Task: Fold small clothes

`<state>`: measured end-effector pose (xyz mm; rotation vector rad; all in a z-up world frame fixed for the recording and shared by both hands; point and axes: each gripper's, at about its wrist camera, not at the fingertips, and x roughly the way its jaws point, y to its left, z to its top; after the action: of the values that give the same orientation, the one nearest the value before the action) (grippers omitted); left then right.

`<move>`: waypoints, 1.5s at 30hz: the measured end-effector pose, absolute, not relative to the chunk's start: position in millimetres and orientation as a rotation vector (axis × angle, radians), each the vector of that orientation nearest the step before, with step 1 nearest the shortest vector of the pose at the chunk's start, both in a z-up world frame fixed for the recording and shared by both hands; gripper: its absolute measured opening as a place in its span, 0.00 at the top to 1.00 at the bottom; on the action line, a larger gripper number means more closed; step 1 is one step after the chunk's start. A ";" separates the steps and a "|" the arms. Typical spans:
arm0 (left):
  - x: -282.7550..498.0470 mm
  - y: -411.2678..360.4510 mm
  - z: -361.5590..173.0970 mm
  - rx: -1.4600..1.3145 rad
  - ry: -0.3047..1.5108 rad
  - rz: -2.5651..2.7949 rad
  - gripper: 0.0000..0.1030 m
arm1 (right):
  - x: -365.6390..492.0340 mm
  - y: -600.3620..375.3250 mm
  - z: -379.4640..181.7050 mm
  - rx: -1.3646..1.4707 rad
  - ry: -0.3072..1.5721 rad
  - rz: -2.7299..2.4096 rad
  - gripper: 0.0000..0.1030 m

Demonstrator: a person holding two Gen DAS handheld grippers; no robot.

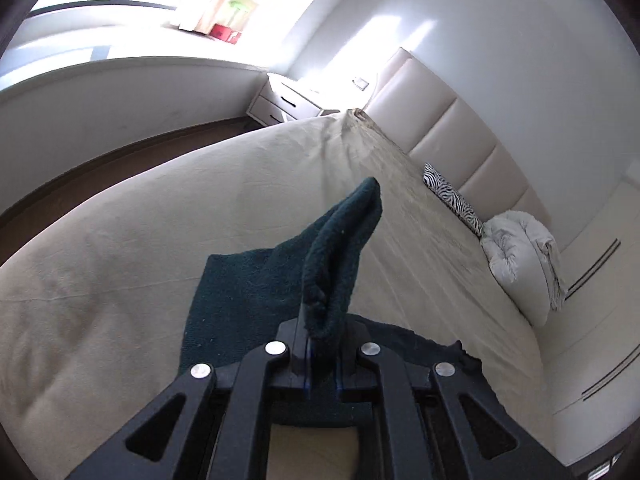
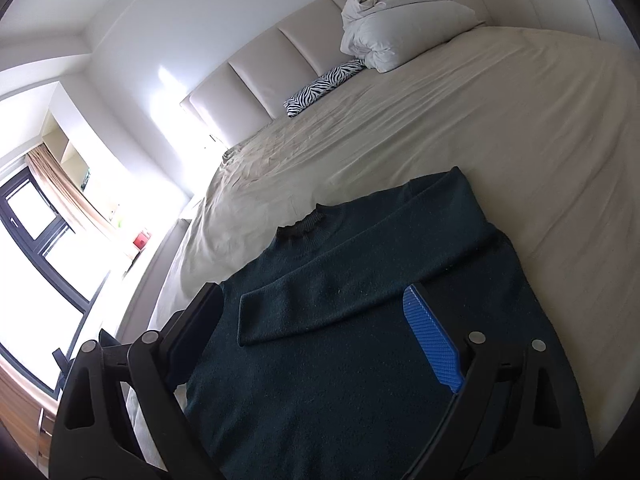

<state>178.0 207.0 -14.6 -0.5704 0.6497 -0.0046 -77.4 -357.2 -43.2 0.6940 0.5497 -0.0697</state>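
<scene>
A dark green sweater (image 2: 360,360) lies flat on the beige bed (image 2: 480,140), collar (image 2: 300,226) toward the headboard, with one sleeve (image 2: 340,292) folded across its chest. My right gripper (image 2: 312,288) hovers over the chest, open wide, a blue pad (image 2: 430,340) showing on one finger and nothing pinched. In the left wrist view my left gripper (image 1: 316,322) is shut on a fold of the sweater (image 1: 340,248). That fold stands up out of the jaws, lifted off the rest of the sweater (image 1: 240,300) on the bed.
A zebra-print pillow (image 2: 324,86) and a bundled white duvet (image 2: 396,36) lie by the padded headboard (image 2: 260,76). A white nightstand (image 1: 288,100) stands past the bed's far corner. Dark floor (image 1: 100,168) runs along the bed's edge below a window (image 2: 36,224).
</scene>
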 end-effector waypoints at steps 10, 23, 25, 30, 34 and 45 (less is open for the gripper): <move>159.4 -74.5 -71.6 -0.009 0.780 -0.312 0.87 | -79.4 -391.9 -84.1 0.768 0.629 -0.076 0.12; 105.9 3.6 -82.1 -0.104 0.794 -0.341 0.24 | 48.3 -343.0 -134.6 0.819 0.934 0.190 0.20; 99.4 25.4 -80.8 -0.158 0.792 -0.337 0.24 | 69.4 -333.6 -150.8 0.843 1.001 0.199 0.24; 97.1 70.0 -76.5 -0.289 0.804 -0.307 0.36 | 94.9 -310.7 -164.3 0.776 1.043 0.147 0.27; 96.1 93.4 -67.8 -0.339 0.784 -0.289 0.39 | 103.2 -294.5 -154.5 0.665 1.060 0.130 0.43; 108.2 133.3 -61.6 -0.385 0.780 -0.247 0.47 | 126.6 -266.4 -155.5 0.557 1.125 0.123 0.77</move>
<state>108.2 133.3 -61.6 -0.3847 0.7800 -0.2468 126.6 -266.4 -155.5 0.5567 1.1251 0.1232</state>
